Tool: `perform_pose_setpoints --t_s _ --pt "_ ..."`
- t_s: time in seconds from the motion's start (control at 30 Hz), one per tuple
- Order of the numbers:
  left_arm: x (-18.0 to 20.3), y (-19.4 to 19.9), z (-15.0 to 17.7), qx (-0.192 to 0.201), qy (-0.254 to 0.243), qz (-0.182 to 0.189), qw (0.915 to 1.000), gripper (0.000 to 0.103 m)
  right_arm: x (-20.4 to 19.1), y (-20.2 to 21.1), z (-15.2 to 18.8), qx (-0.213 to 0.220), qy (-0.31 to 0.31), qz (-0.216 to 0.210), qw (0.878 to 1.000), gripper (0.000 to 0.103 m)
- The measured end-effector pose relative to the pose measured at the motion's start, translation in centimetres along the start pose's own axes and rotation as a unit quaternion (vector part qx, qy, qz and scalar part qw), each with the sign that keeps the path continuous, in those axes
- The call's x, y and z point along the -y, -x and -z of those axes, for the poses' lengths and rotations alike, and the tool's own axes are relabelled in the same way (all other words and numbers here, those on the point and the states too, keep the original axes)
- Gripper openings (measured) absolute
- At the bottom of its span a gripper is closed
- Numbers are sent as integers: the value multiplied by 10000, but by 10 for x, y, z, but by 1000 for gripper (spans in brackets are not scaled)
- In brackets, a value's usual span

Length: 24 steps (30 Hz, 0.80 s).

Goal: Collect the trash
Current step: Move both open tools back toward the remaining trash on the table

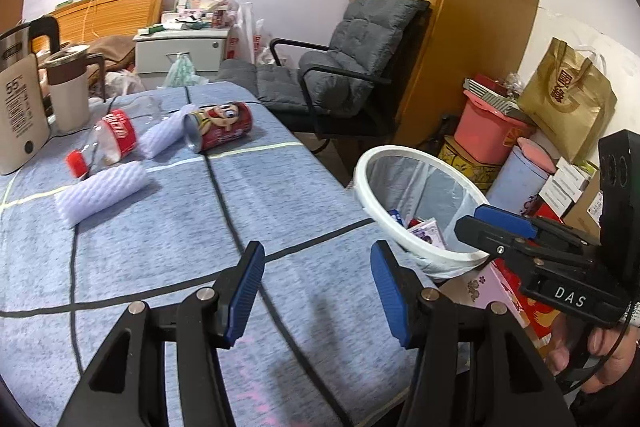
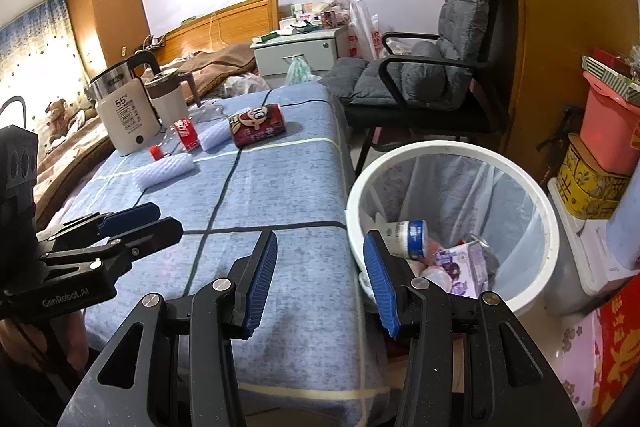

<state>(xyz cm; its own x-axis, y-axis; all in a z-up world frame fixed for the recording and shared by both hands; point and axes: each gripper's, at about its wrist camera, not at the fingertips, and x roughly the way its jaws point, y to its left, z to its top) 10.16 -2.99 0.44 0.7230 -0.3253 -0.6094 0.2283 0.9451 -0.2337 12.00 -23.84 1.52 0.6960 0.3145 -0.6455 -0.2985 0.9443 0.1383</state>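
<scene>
While both grippers hang over the near end of a table covered in a blue-grey cloth with dark and pale lines [image 1: 168, 239], neither holds anything. The left gripper [image 1: 318, 291] has its blue-padded jaws standing well apart over bare cloth – nothing lies between them. The right gripper [image 2: 320, 281] is likewise parted, a little less wide, its left finger over the cloth and its right finger in front of the rim of a round white waste bin lined with clear plastic [image 2: 548, 223]. That bin stands on the floor just beside the table's right edge and already contains a small white-and-blue bottle [image 2: 406, 238] and some purple-printed packaging [image 2: 456, 261].

The trash left on the table lies well apart from both grippers, at the far end: a red cartoon-printed can on its side [image 1: 219, 125], a clear plastic bottle with red label and red cap [image 1: 105, 143] also lying down, and two white ribbed foam rolls [image 1: 102, 193] – one nearer, one between bottle and can. Behind them stand a cream electric kettle [image 1: 18, 115] and a beige-and-brown jug [image 1: 72, 87].
</scene>
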Motion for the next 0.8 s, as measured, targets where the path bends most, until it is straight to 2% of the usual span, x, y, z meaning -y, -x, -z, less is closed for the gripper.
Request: perform_pose_setpoints --t_s 0.43,0.5,0.8 --pt "-38 15 4 101 256 -406 9988 57 -25 -19 -7 -105 176 -459 9987 51" --pt "-45 16 3 111 279 -477 9984 57 -29 -22 -9 -101 231 -491 9985 55" --pt "-82 20 -5 115 393 -799 9960 57 -50 -44 -27 -143 491 -624 9967 56"
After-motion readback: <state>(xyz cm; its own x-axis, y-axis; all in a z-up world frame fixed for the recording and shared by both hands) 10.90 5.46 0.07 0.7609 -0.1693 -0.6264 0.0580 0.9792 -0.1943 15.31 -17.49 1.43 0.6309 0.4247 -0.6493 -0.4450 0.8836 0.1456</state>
